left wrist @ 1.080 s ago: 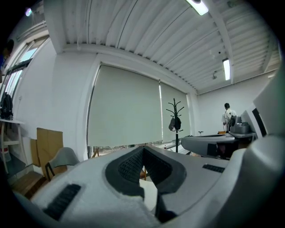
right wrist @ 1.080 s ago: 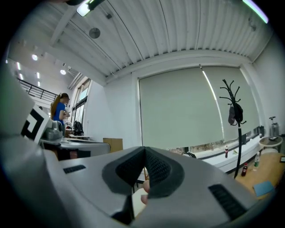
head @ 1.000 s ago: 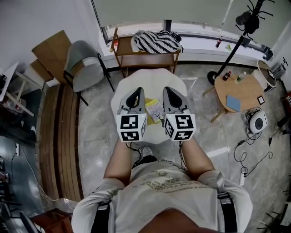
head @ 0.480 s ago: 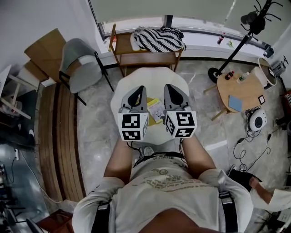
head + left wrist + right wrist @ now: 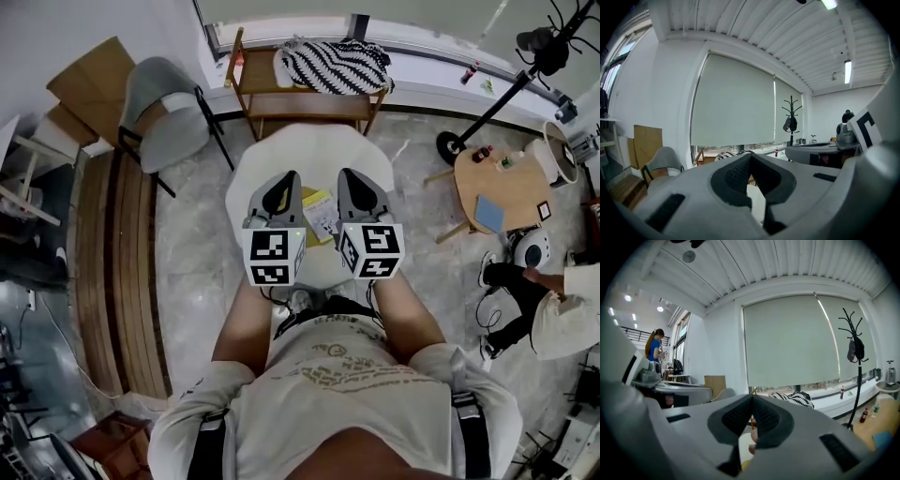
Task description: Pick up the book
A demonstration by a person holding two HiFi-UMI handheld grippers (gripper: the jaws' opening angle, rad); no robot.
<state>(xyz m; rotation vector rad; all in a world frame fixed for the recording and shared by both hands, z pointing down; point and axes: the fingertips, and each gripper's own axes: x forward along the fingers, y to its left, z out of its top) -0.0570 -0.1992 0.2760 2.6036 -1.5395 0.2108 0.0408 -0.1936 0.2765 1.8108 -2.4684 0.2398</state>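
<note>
The thin yellow book point(image 5: 320, 213) lies flat on the round white table point(image 5: 309, 150), in the centre of the frame, and is seen between the two grippers. The grey left gripper point(image 5: 282, 184) and the grey right gripper point(image 5: 353, 180) both have their jaws together, with nothing between them. Above the table in the frame is a black-and-white striped cloth point(image 5: 333, 66).
</note>
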